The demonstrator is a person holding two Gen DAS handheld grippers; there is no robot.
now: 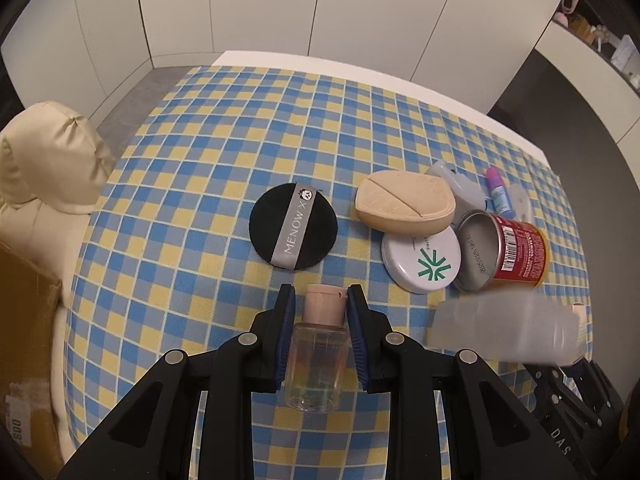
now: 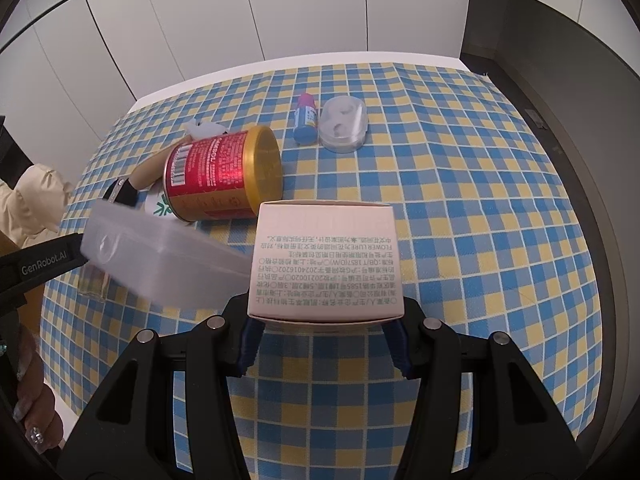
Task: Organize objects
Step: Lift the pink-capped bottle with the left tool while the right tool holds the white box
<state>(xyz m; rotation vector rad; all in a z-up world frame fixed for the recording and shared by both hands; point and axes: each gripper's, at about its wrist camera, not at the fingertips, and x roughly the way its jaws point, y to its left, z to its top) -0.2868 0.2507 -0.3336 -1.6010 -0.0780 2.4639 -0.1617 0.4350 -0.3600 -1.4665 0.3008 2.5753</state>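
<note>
gripping a small clear bottle (image 1: 317, 356) with a beige cap, the left hand-held gripper (image 1: 320, 300) has its blue-padded fingers (image 1: 285, 332) pressed on either side of the bottle's neck and shoulders, holding it over the blue-and-yellow checked surface (image 1: 200, 168). the right hand-held gripper (image 2: 325, 320) is clamped on a pale box (image 2: 324, 260) printed with green text, its jaws set against the box's two lower sides. a frosted plastic container (image 2: 160, 264), blurred, shows just left of the box; whether it touches the box or anything holds it cannot be told.

further out on the surface lies a black round puff (image 1: 293, 226) with a grey band reading "menow". right of it a beige sponge (image 1: 405, 203) rests partly on a white round tin (image 1: 420, 262) with a green mark. a red can (image 1: 508, 252) lies on its side, touching that tin. beyond the can are a small pink-and-blue tube (image 2: 305, 123) and, just beside it, a clear oval case (image 2: 343, 125). a cream cushioned chair (image 1: 48, 168) stands at the left edge of the surface.
</note>
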